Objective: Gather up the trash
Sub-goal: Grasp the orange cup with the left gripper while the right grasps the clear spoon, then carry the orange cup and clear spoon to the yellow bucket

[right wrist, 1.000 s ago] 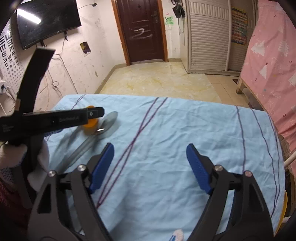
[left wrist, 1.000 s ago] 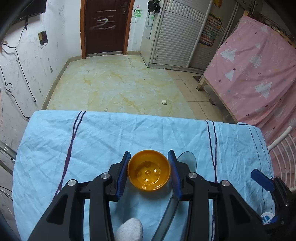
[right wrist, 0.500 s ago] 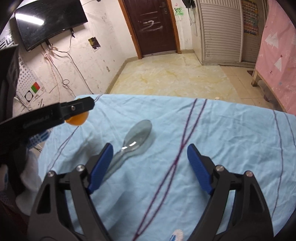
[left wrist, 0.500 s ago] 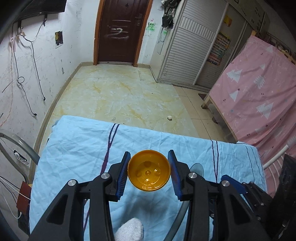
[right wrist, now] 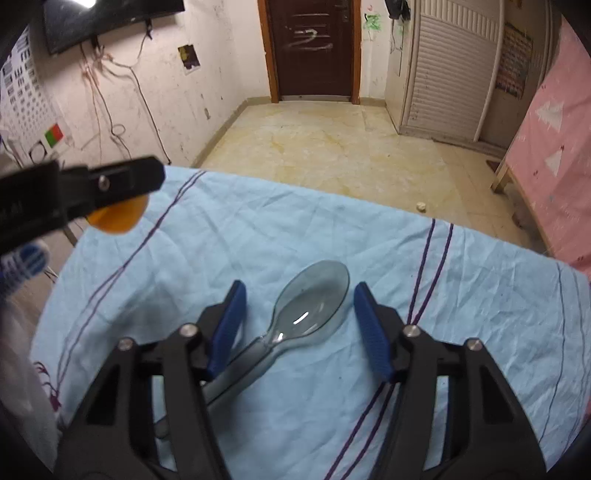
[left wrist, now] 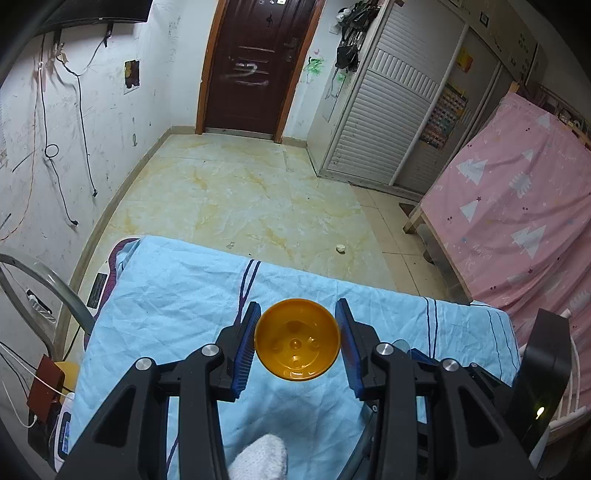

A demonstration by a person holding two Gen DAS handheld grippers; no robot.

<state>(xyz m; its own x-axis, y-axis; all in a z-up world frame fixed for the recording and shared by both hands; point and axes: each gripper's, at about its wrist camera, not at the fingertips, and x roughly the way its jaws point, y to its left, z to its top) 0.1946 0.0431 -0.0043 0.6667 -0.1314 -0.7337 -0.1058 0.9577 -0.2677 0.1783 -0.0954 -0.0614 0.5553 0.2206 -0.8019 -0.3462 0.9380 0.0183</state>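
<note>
Over the bench point(right wrist: 480, 295), the left gripper point(left wrist: 297, 341) had its fingers clamped on the orange cup point(left wrist: 297, 339), lifted clear for carrying off. The right gripper point(right wrist: 297, 326) straddled the spoon point(right wrist: 314, 306) lying on the cloth, fingers closing, not yet touching it.

The right claw point(right wrist: 298, 325) has slid over the clear spoon point(right wrist: 314, 299) — its jaws are closing around it.

a home bedroom: pink-sheeted bed point(left wrist: 517, 206), slatted wardrobe point(left wrist: 384, 118), wall television point(right wrist: 110, 18).
</note>
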